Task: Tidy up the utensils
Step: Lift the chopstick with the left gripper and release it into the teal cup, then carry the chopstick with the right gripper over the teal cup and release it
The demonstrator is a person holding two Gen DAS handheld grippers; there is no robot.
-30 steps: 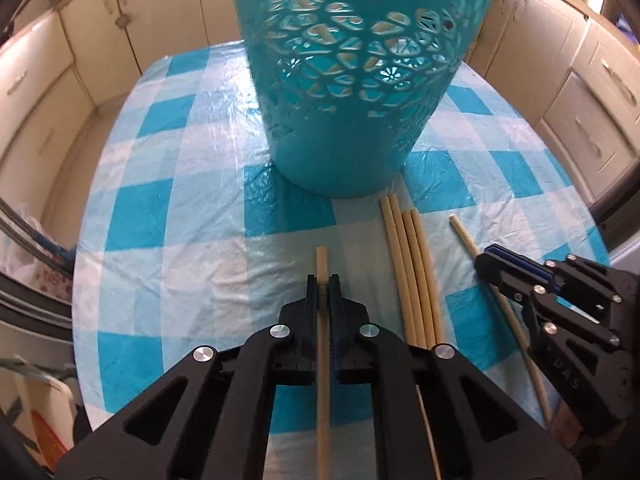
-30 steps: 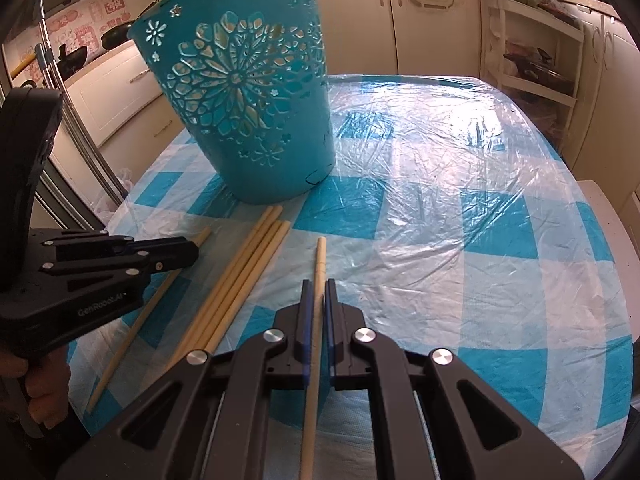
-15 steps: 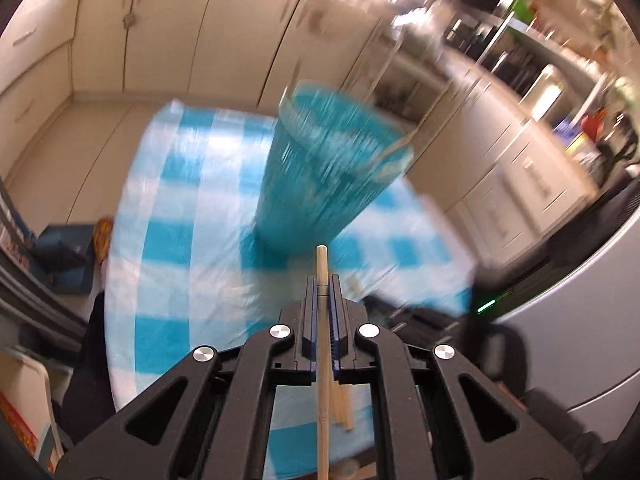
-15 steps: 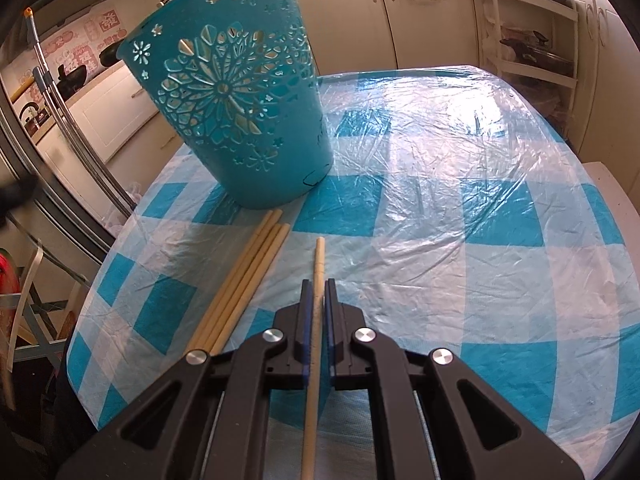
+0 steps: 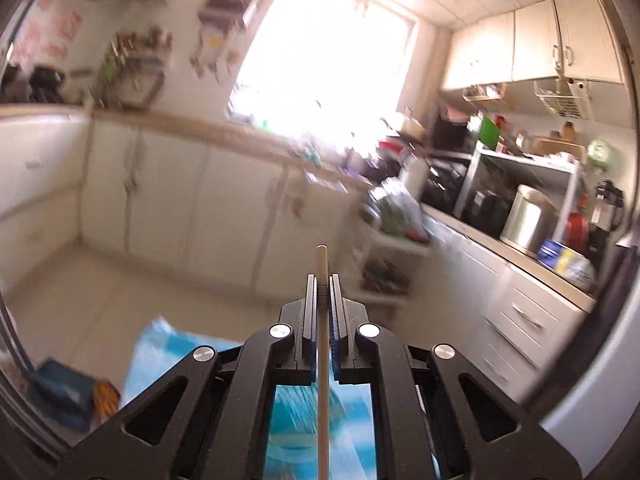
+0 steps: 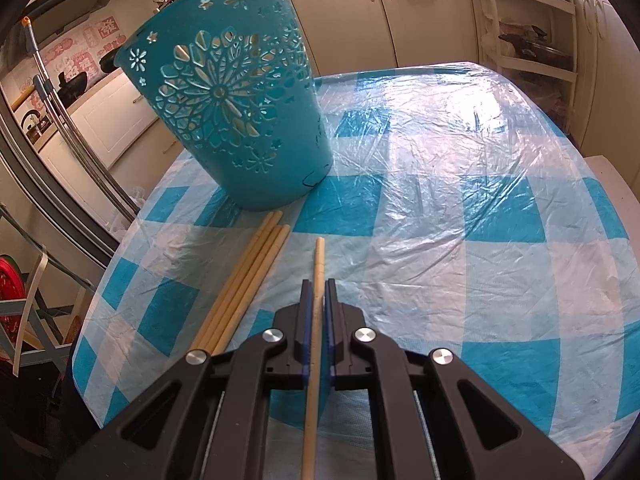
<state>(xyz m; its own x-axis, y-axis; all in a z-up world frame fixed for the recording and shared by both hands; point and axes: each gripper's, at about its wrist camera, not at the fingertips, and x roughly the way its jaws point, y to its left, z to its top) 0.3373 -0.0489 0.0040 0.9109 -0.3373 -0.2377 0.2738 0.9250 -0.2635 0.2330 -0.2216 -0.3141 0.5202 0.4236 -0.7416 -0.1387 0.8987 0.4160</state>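
Left gripper (image 5: 322,280) jaws clamped on 1 chopstick (image 5: 322,360), right gripper (image 6: 319,286) jaws gripping another chopstick (image 6: 316,320), teal basket (image 6: 232,112) beyond

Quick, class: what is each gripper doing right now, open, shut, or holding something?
Left gripper: shut on a wooden chopstick.
Right gripper: shut on another wooden chopstick, above the table.

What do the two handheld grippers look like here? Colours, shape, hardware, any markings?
Both look identical. The left gripper and right gripper are matte black plastic with angular linkage arms that have triangular cutouts, joined by round silver pivot bolts. Each has two flat, narrow black fingers lined with blue pads. No cables, markings, hands or sleeves are visible in either view.
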